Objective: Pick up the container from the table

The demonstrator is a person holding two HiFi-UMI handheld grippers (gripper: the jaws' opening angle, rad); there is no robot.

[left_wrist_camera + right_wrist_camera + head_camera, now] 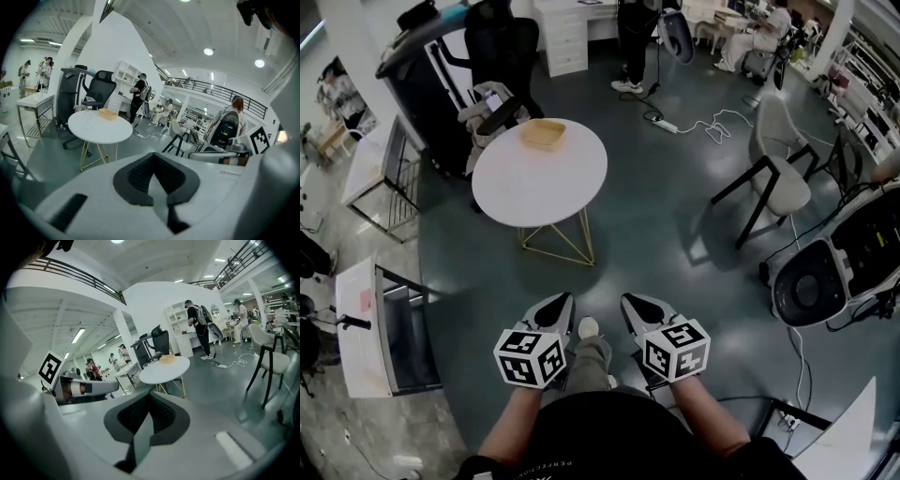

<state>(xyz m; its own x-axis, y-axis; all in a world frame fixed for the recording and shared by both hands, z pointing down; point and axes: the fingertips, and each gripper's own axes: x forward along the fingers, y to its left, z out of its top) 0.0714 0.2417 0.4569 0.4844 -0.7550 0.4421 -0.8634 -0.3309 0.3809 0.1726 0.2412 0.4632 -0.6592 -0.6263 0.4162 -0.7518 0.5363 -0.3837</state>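
A shallow tan container (543, 134) sits at the far edge of a round white table (539, 183) on gold wire legs. My left gripper (555, 307) and right gripper (642, 307) are held side by side close to my body, well short of the table, both pointing toward it. Both are shut with nothing between their jaws. In the left gripper view, the container (108, 113) and table (101, 130) lie ahead to the left beyond the shut left gripper (152, 158). In the right gripper view, the container (167, 358) rests on the table (164, 372), just above the right gripper (150, 397).
A black office chair (502, 56) and a dark machine stand behind the table. White desks (370, 159) line the left side. A grey chair (778, 178) and a white wheeled machine (825, 281) stand to the right. A power strip and cable (694, 125) lie on the dark floor.
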